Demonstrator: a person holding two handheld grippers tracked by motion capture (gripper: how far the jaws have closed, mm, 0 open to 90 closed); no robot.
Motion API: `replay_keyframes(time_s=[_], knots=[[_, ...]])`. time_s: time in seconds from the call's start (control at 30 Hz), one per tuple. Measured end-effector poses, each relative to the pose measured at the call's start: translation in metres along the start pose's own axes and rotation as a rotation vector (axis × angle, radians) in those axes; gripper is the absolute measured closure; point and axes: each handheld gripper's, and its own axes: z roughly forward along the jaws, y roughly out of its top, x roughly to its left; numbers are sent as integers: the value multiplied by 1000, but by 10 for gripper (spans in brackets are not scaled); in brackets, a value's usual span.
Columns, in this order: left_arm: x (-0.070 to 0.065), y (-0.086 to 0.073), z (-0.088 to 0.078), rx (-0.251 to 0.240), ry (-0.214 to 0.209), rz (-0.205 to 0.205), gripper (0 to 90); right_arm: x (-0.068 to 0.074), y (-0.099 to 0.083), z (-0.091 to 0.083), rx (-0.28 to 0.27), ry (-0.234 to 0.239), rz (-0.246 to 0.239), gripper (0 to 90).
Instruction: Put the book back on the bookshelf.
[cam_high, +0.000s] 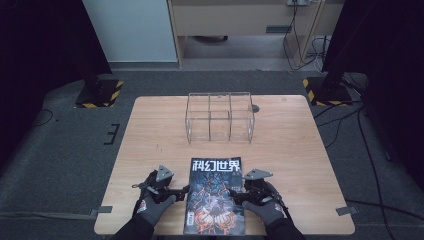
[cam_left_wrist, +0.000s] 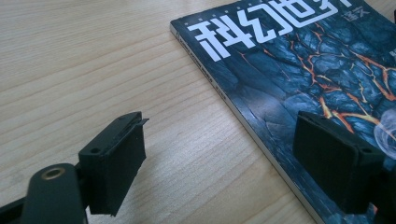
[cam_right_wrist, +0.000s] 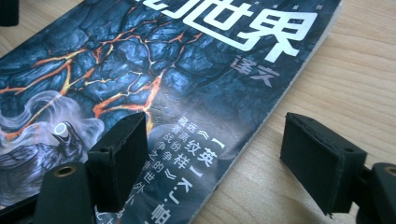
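Left gripper (cam_left_wrist: 219, 158) jaws apart, straddling the magazine (cam_high: 215, 195) spine at its 9 o'clock edge. Right gripper (cam_right_wrist: 215, 163) likewise apart, astride the 3 o'clock edge. Magazine lies flat, near side of table (cam_high: 300, 150); wire rack (cam_high: 220, 117) at 12.

Bare table (cam_high: 295, 145) flanks magazine (cam_high: 215, 197); clear wire rack (cam_high: 220, 117) blocks far middle.

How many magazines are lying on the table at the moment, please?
1. The magazine lies flat at the near edge of the wooden table, between the left tongs and right tongs, in front of the clear wire rack.
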Motion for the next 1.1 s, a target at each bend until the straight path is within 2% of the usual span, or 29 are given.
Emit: replay_keyframes(time_s=[0.3,0.77,1.03,1.1], knots=[[-3,0,3,8,-9,20,166,1,0,1,-9,13,-2,235],[-7,-2,8,44,-18,43,179,2,0,2,-27,36,29,240],[-7,-2,9,44,-20,42,178,3,1,3,-15,2,21,230],[-7,-2,9,42,-24,40,177,5,0,4,-25,-1,14,227]])
